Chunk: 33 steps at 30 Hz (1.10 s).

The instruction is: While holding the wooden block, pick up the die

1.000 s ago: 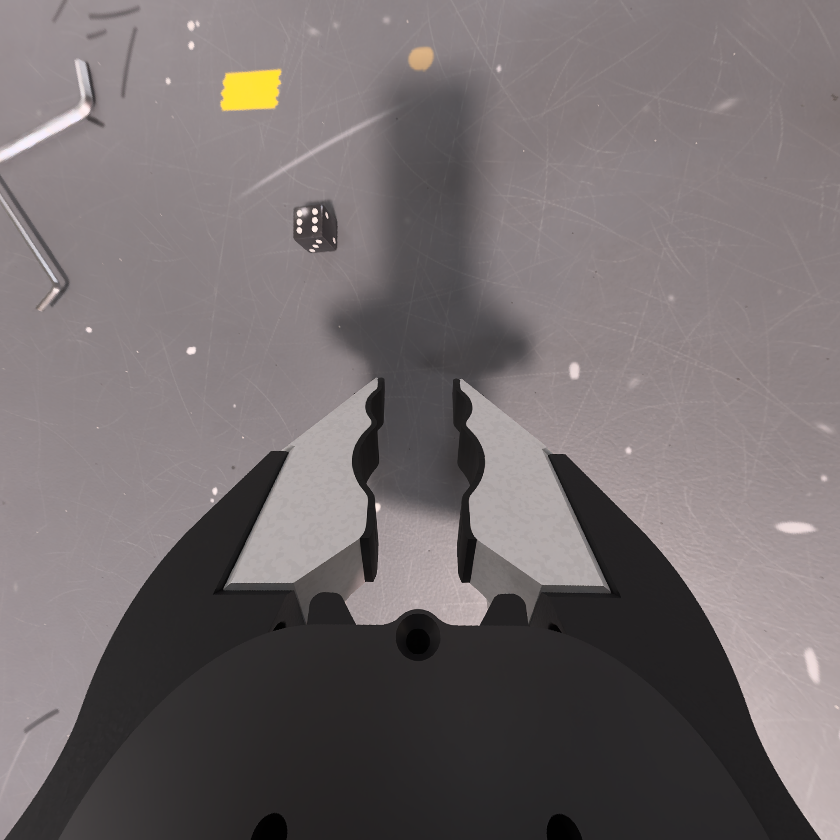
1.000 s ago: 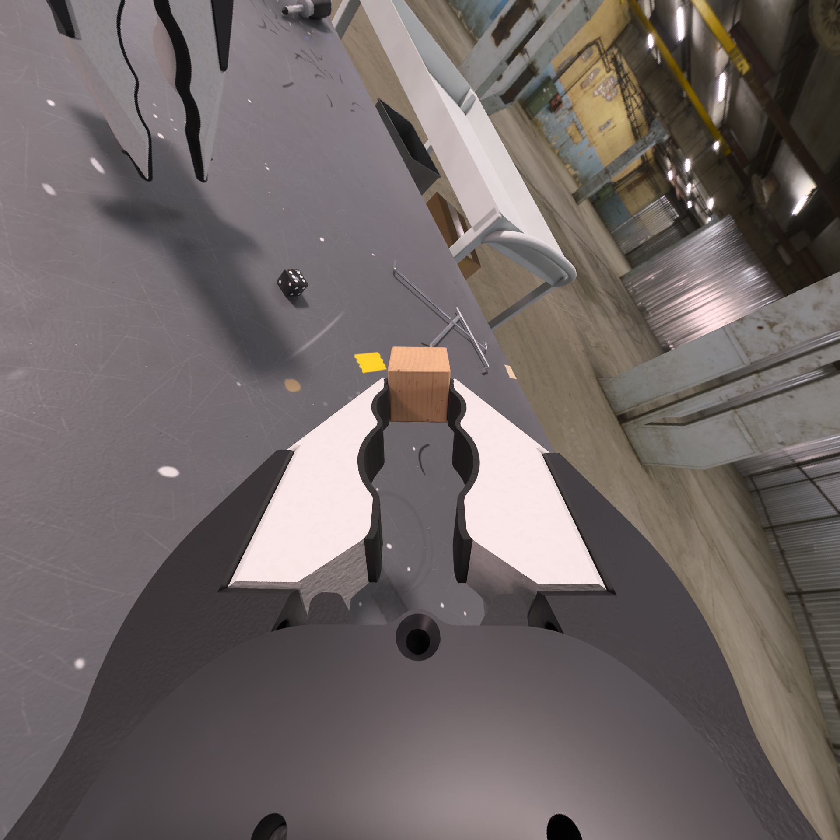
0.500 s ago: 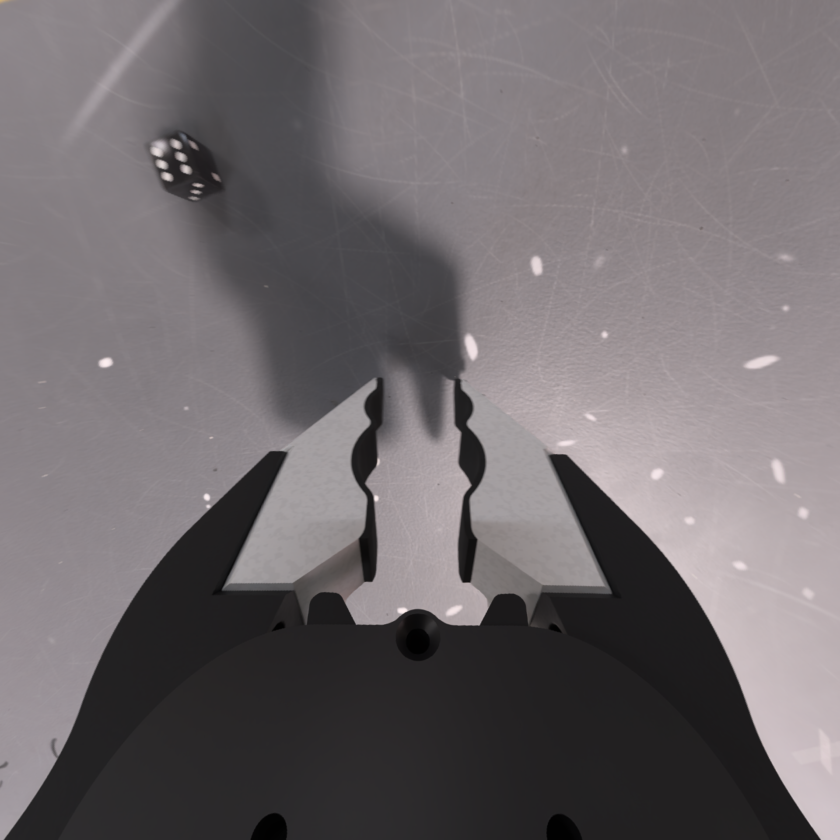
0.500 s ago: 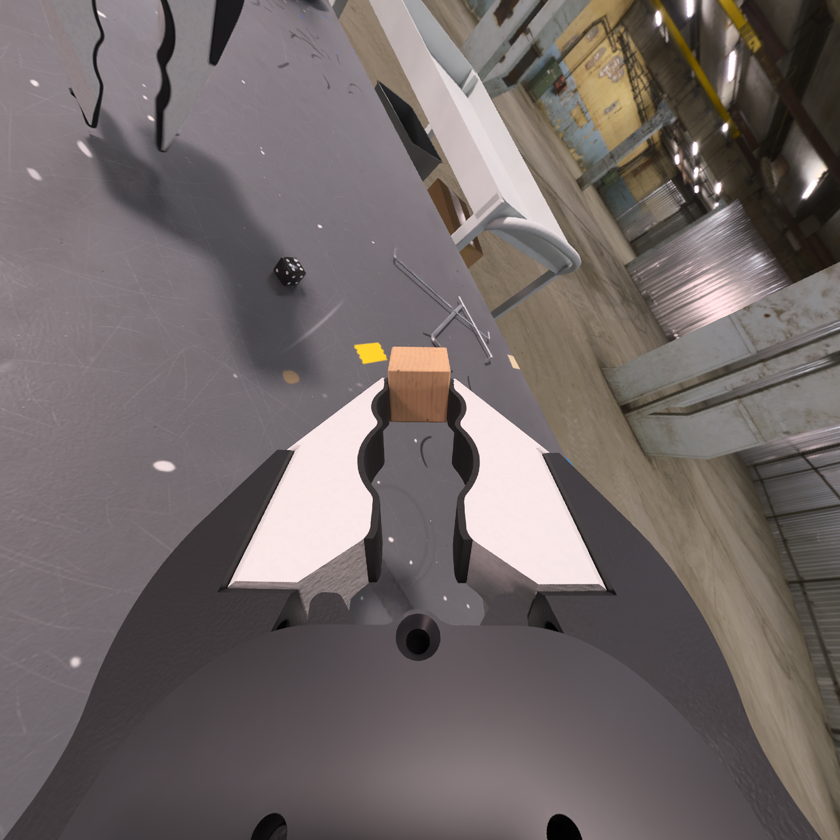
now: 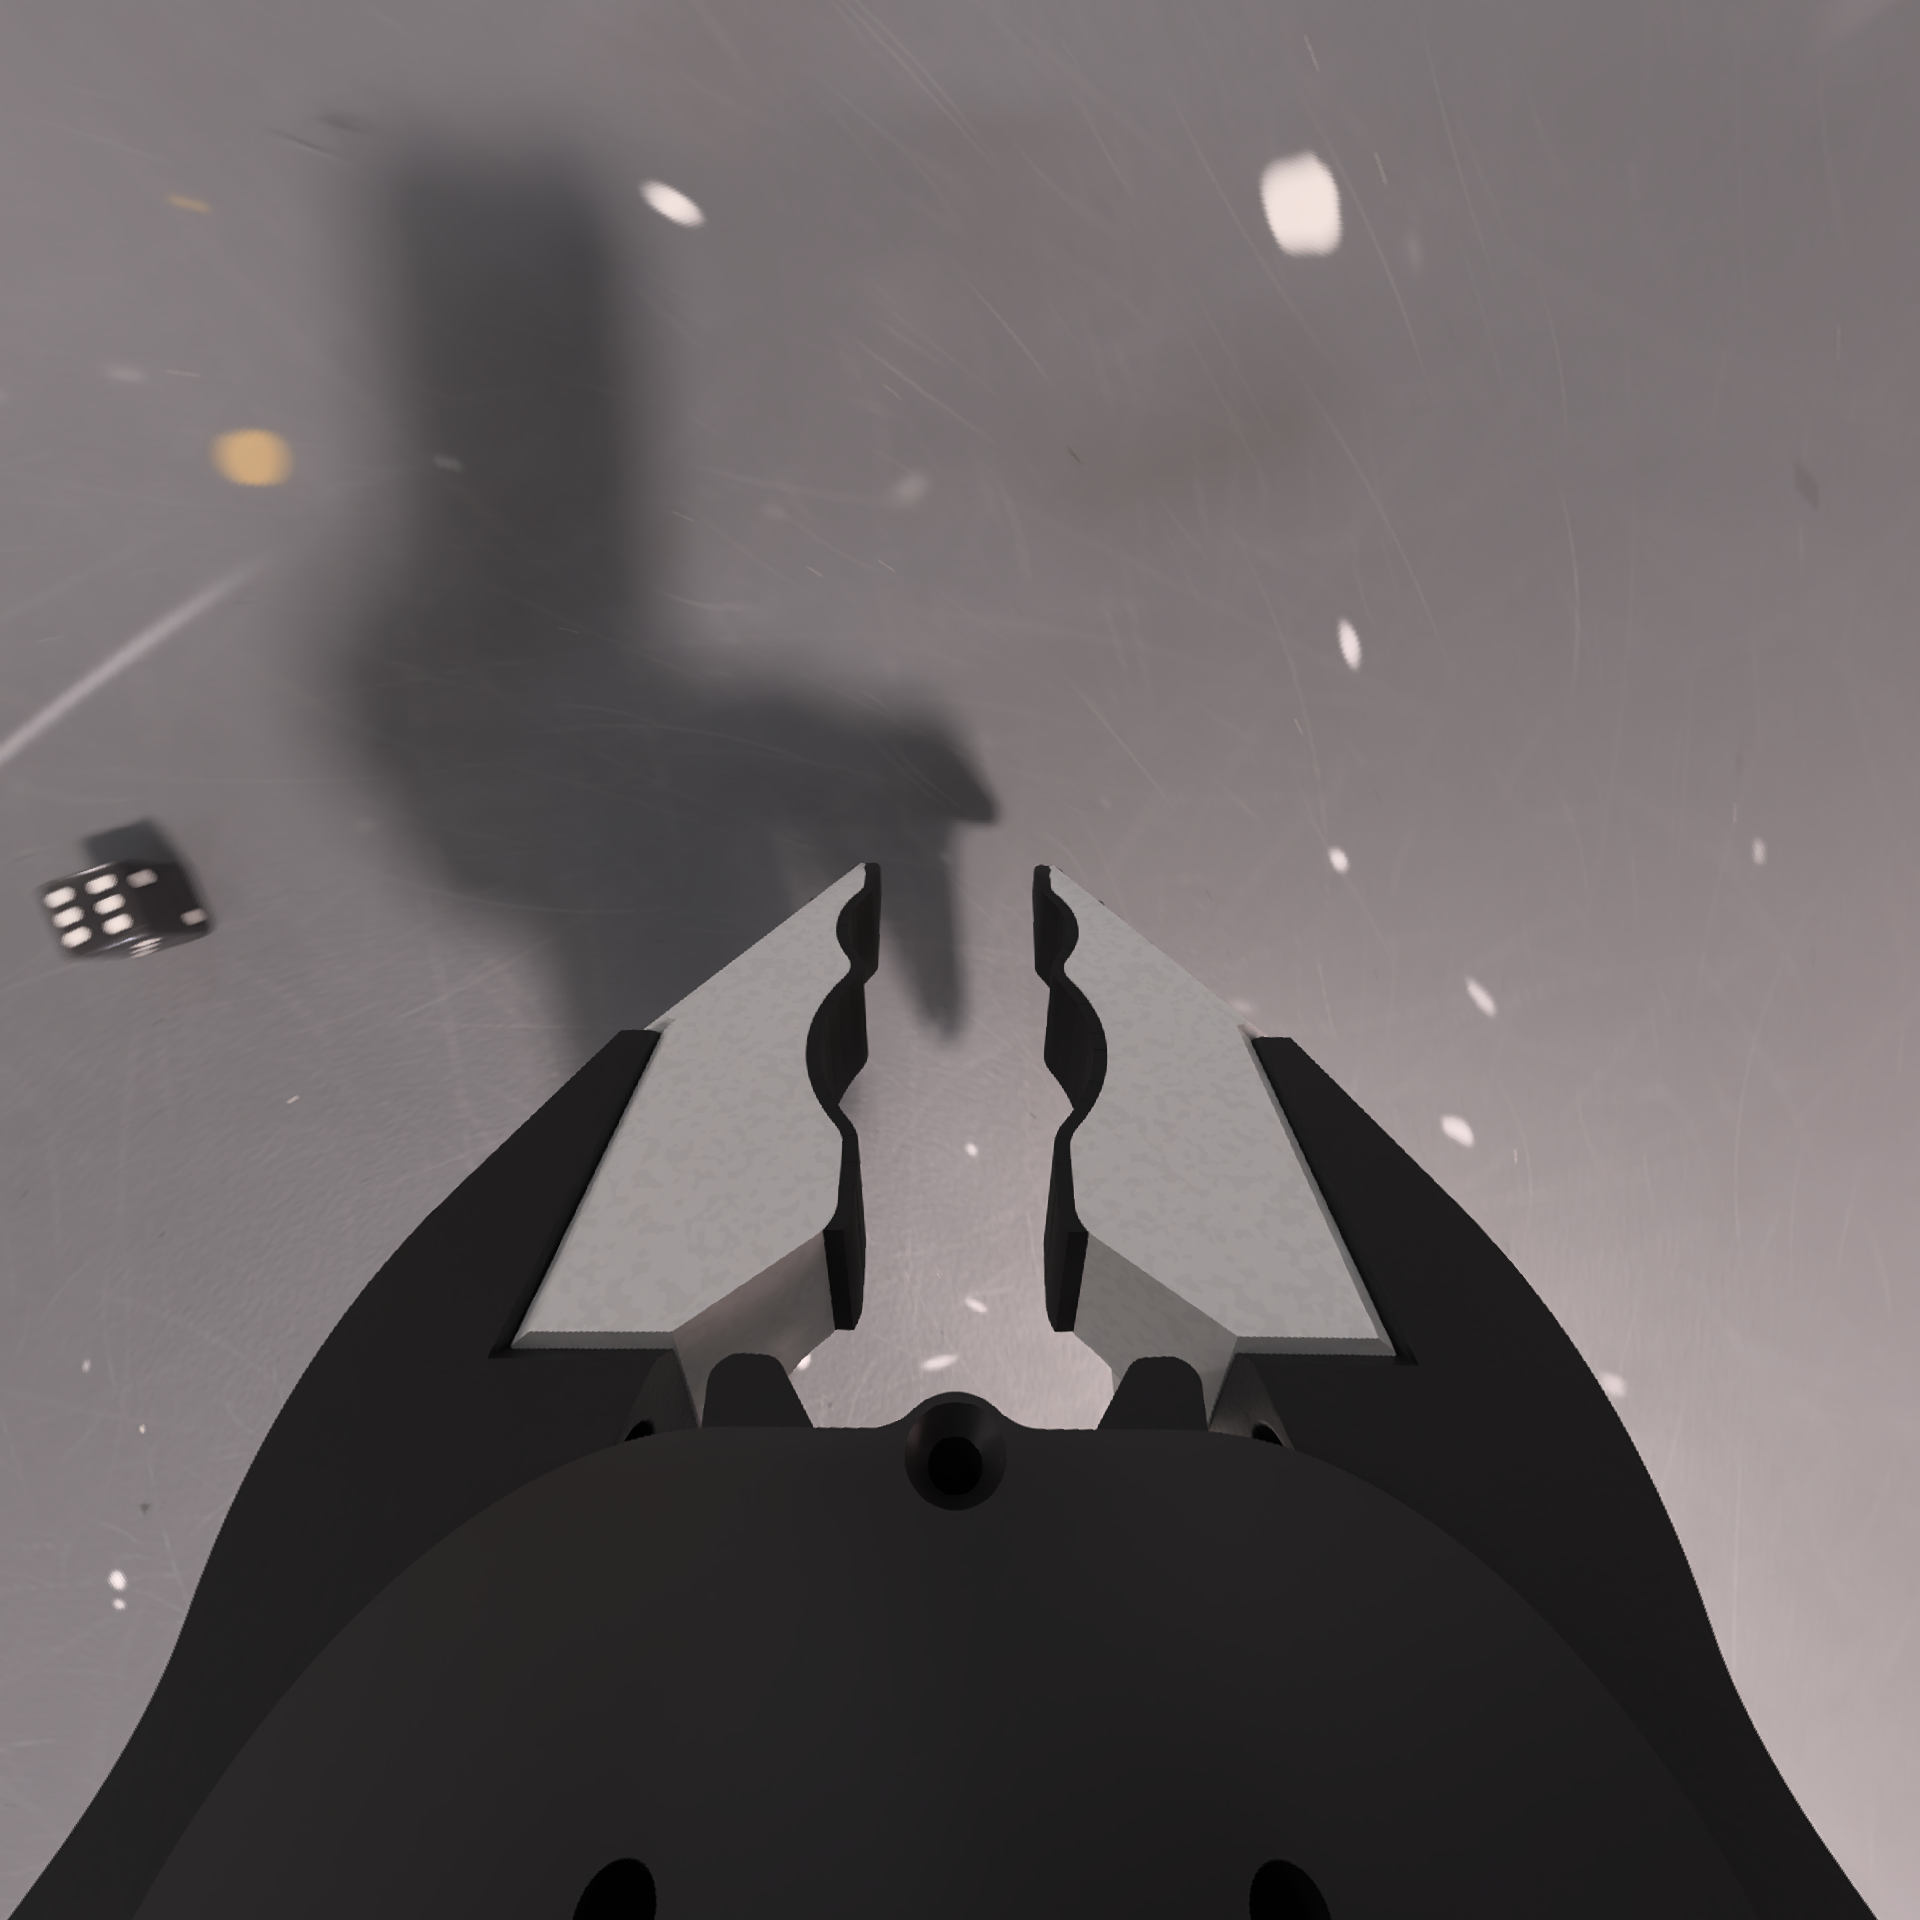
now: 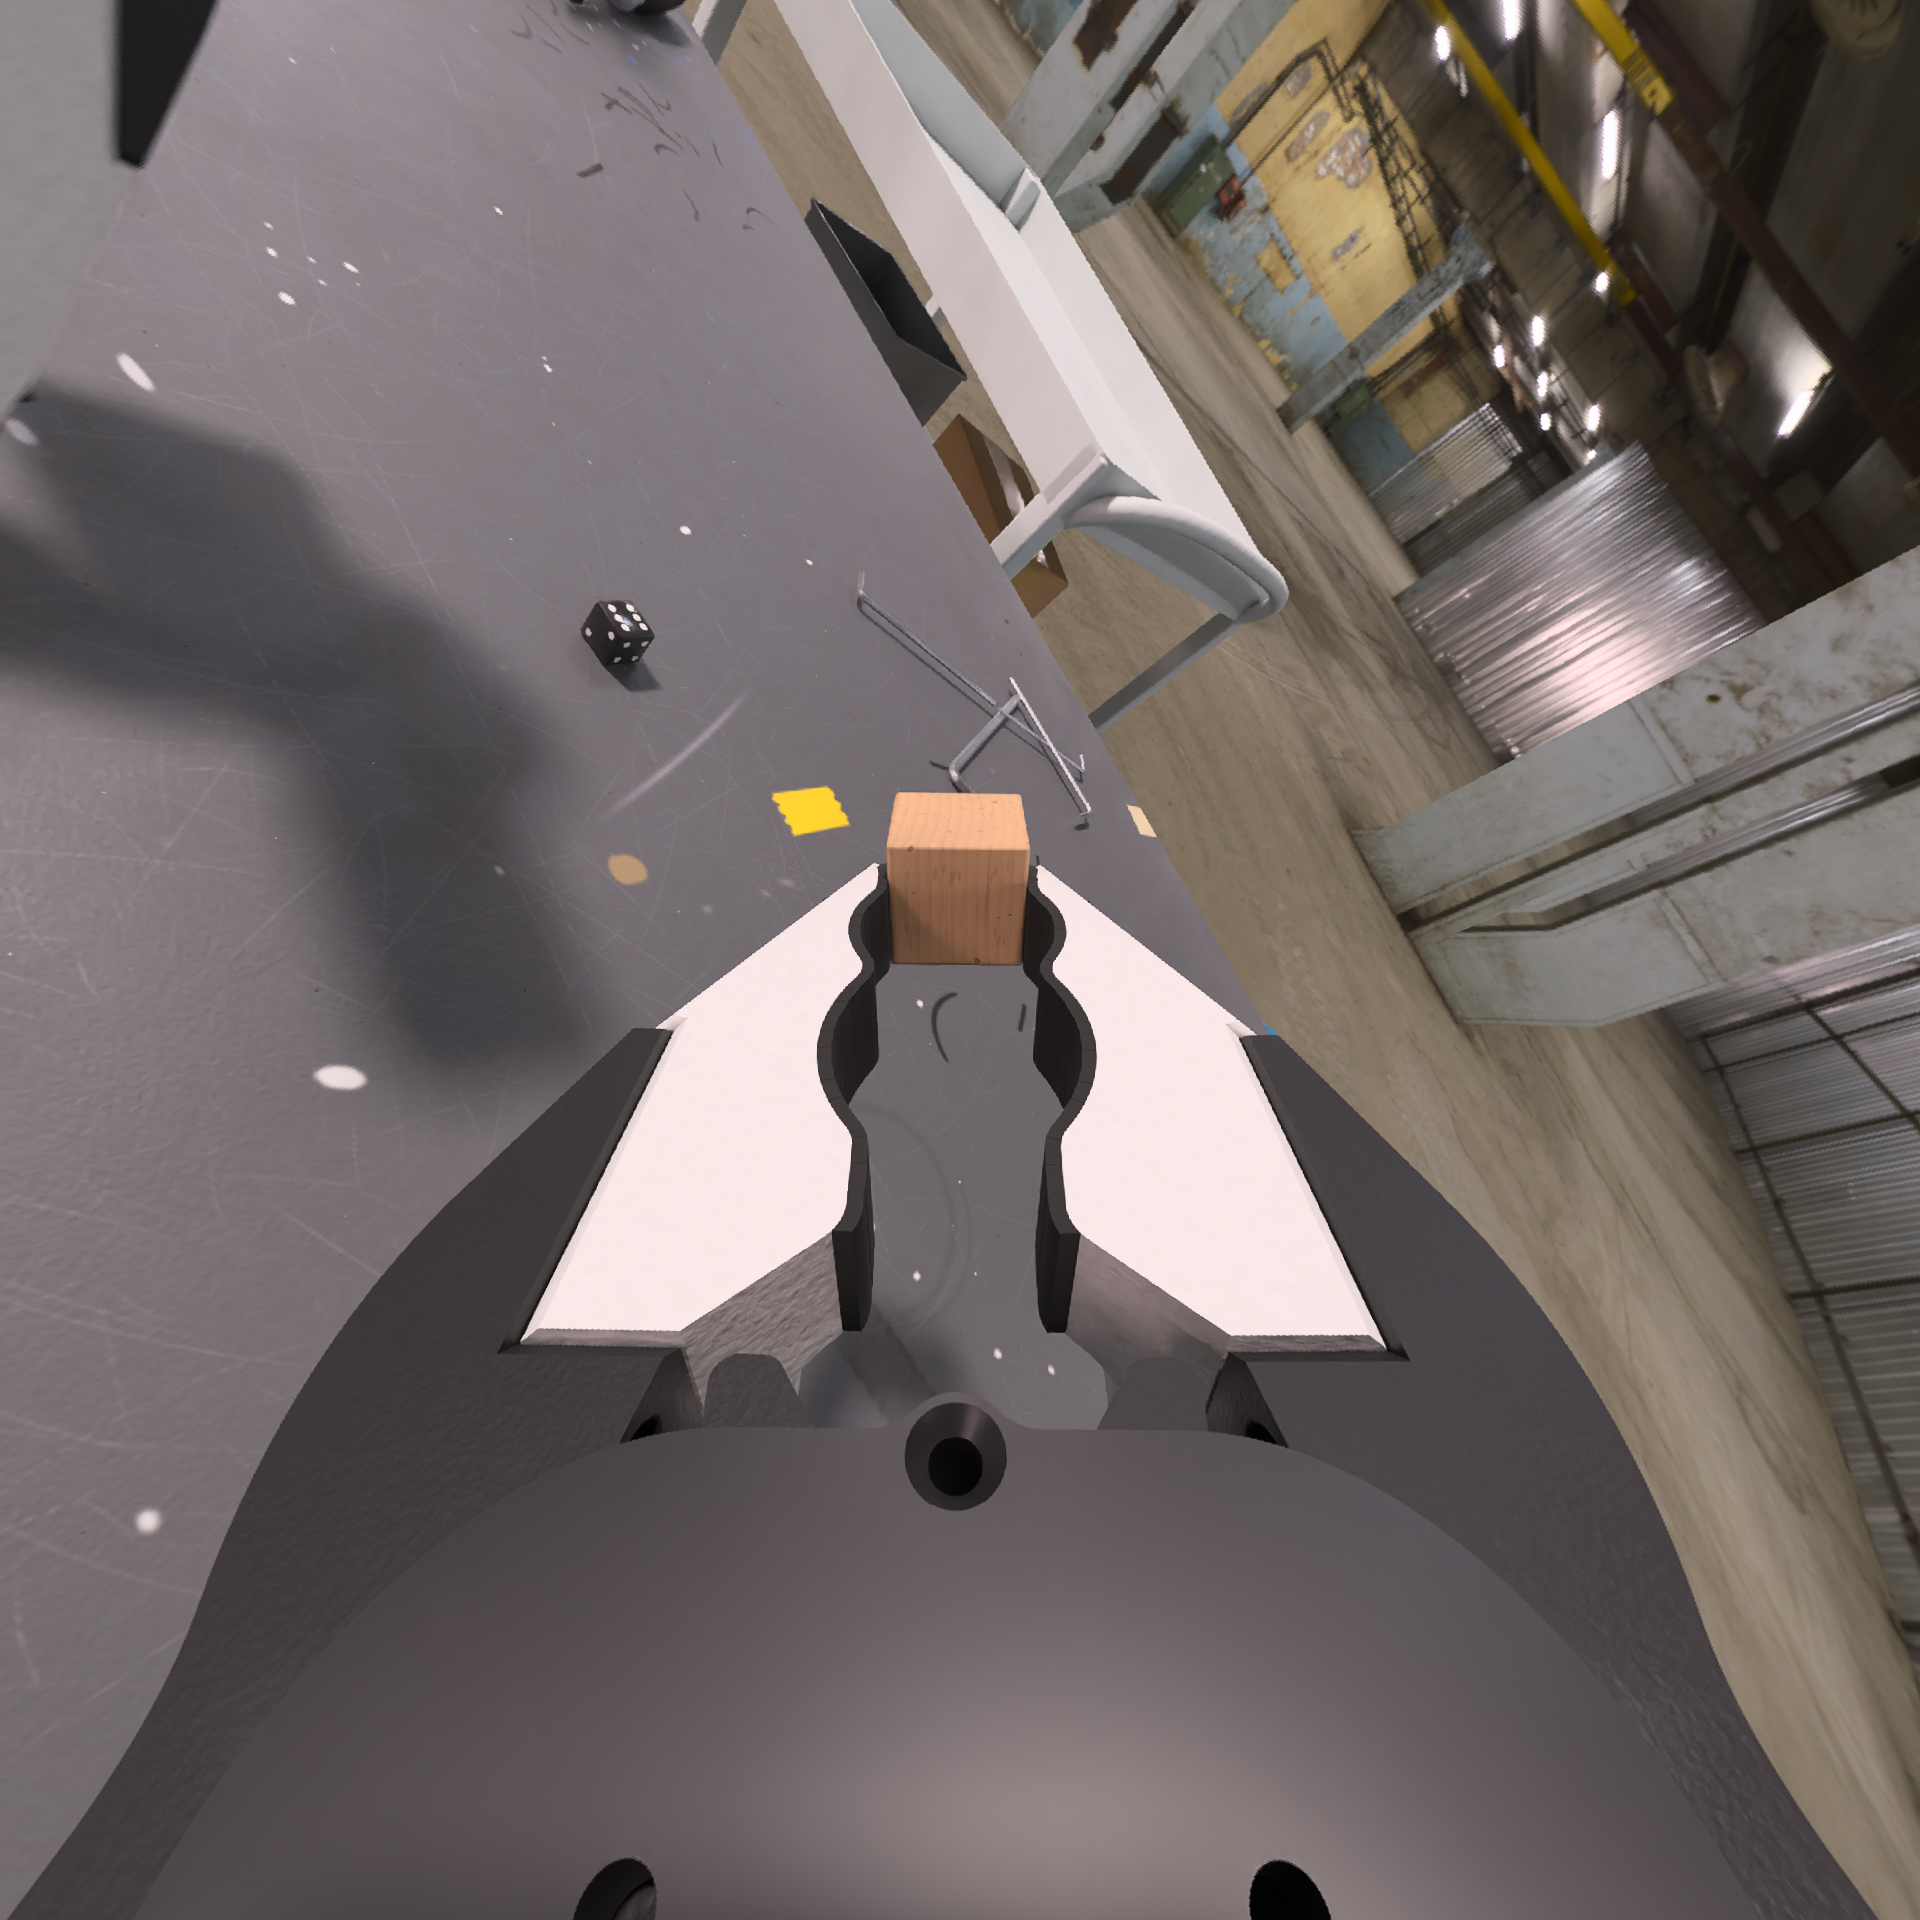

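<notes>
Right gripper (image 6: 956,894) clamped on wooden block (image 6: 957,878), block pinched at fingertips, lifted clear of grey scratched surface (image 6: 312,935). Left gripper (image 5: 954,883) parted, nothing between jaws, hovers over same surface (image 5: 1351,520), casts dark shadow ahead. Black die (image 5: 123,891) with white pips rests on surface far left of left gripper, well apart, slightly blurred. In right wrist view die (image 6: 617,633) sits ahead-left of block, near yellow tape piece (image 6: 810,809). Bent metal hex keys (image 6: 997,727) lie near surface edge.
</notes>
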Tool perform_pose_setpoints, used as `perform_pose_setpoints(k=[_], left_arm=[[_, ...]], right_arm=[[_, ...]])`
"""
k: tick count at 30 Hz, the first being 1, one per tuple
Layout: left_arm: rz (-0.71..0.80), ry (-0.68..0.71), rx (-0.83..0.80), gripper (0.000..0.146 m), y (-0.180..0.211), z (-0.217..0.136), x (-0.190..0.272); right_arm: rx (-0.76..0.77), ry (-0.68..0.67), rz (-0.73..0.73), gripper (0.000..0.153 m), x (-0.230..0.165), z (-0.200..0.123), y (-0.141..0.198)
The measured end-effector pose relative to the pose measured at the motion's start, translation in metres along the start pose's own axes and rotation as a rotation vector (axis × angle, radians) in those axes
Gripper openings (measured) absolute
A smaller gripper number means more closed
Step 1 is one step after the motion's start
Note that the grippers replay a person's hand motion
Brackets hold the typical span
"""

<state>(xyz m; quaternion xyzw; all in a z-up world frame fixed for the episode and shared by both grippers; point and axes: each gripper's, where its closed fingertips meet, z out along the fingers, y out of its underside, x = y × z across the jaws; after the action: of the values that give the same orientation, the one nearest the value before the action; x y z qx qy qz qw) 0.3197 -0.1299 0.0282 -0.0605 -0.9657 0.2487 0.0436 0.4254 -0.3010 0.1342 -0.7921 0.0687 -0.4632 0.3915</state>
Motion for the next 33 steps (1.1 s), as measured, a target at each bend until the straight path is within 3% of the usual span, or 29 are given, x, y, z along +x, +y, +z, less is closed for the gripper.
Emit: perform_pose_setpoints(k=[3, 6, 8, 14, 16, 20, 24, 26, 30, 33], left_arm=[[0.114, 0.043, -0.095, 0.031, 0.011, 0.01, 0.017], [0.178, -0.016, -0.106, 0.026, 0.008, 0.016, 0.019], [0.152, -0.053, -0.111, 0.015, 0.008, 0.018, 0.017], [-0.014, -0.047, -0.165, 0.013, 0.029, 0.003, 0.025], [-0.026, -0.059, -0.082, 0.015, 0.024, -0.011, 0.022], [-0.074, -0.252, 0.018, 0.026, 0.014, -0.032, -0.014], [-0.105, -0.115, 0.125, 0.028, -0.008, -0.038, -0.017], [-0.111, -0.201, 0.144, 0.028, -0.013, -0.045, -0.04], [-0.133, -0.453, 0.044, 0.03, -0.004, -0.042, -0.112], [-0.135, -0.489, -0.05, 0.035, 0.008, -0.022, -0.153]], right_arm=[[0.002, 0.005, 0.003, 0.024, 0.001, -0.001, -0.001], [-0.001, 0.007, 0.008, 0.024, 0.002, -0.001, 0.001], [-0.003, 0.005, 0.011, 0.024, 0.002, 0.0, 0.002], [0.002, 0.006, 0.014, 0.024, 0.003, -0.001, 0.001], [0.007, 0.006, 0.018, 0.024, 0.003, -0.001, 0.0], [0.006, 0.006, 0.015, 0.024, 0.002, -0.001, -0.001], [0.004, 0.01, 0.01, 0.024, 0.003, -0.002, -0.001], [0.006, 0.01, 0.017, 0.024, 0.003, -0.002, 0.0], [-0.004, 0.005, 0.014, 0.024, 0.003, -0.001, 0.003], [0.001, 0.011, -0.002, 0.024, 0.003, -0.003, 0.001]])
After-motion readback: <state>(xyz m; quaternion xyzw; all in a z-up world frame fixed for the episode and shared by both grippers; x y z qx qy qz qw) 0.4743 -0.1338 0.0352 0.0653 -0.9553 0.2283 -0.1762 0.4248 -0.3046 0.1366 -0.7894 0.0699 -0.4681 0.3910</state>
